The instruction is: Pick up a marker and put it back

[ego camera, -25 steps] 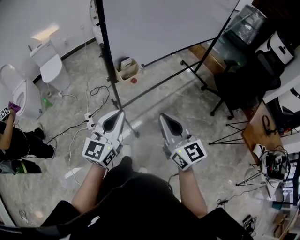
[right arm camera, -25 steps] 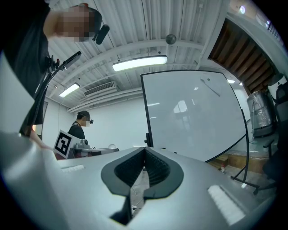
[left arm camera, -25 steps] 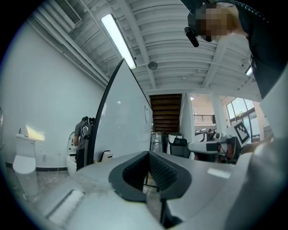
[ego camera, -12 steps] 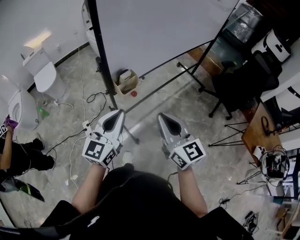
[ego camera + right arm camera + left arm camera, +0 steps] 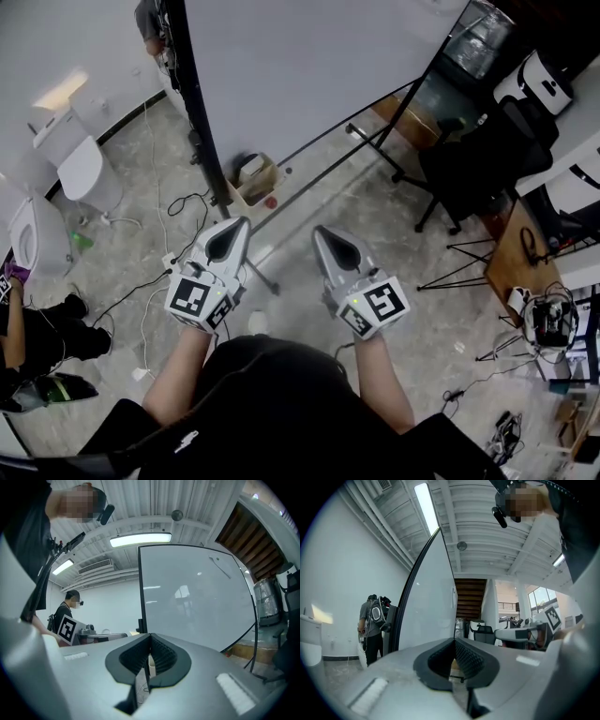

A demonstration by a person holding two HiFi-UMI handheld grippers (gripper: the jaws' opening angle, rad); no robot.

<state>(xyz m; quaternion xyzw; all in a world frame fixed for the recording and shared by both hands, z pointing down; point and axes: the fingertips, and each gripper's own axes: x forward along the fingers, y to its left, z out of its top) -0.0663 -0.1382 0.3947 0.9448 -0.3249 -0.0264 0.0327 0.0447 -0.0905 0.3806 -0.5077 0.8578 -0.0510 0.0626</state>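
No marker shows in any view. In the head view my left gripper and right gripper are held side by side over the floor, pointing level toward a large whiteboard on a black stand. Both are shut with nothing between the pads. In the left gripper view the dark ridged jaws of the left gripper meet at the tip, with the whiteboard edge-on ahead. The right gripper in its own view is shut too, facing the whiteboard front.
A cardboard box and cables lie by the stand's foot. A black office chair, a tripod and a cluttered desk stand at right. White fixtures and a crouching person are at left. Another person stands beyond the board.
The whiteboard, box and floor cables have slid nearer and lower in the head view as both grippers are carried toward the board. Both stay shut and empty.
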